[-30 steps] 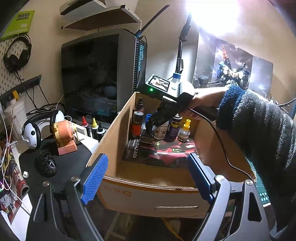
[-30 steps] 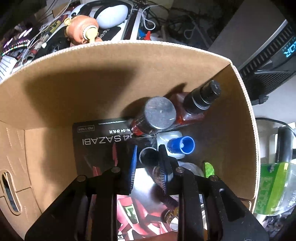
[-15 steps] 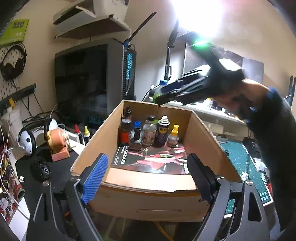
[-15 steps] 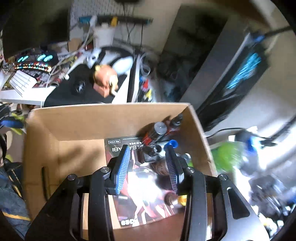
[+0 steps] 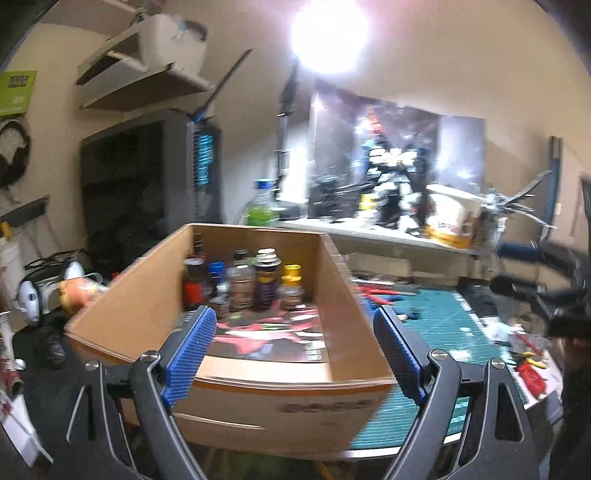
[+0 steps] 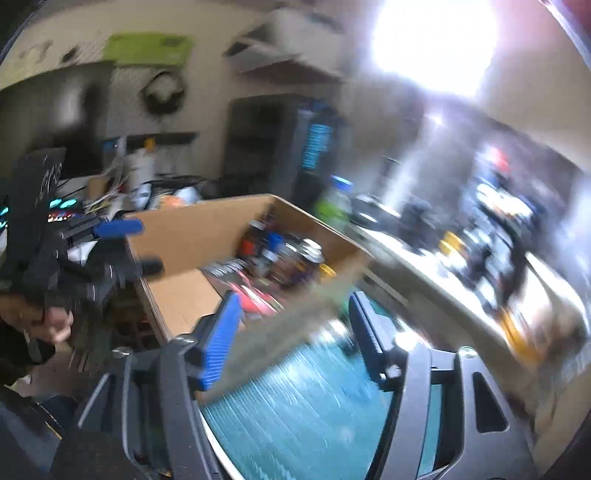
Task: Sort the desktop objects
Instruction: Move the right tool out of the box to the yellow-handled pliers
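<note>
Currently my left gripper (image 5: 291, 354) is spread wide, my right gripper (image 6: 291, 339) opening, both empty.
Cardboard box (image 5: 236, 398) blocks ahead; bottles (image 5: 255, 284) inside, labels unreadable; green mat (image 6: 295, 417) beside.

Beige walls (image 5: 461, 66), glaring lamp (image 5: 328, 33), wall shelf (image 5: 147, 74) up left, poster (image 5: 388, 147) behind.
</note>
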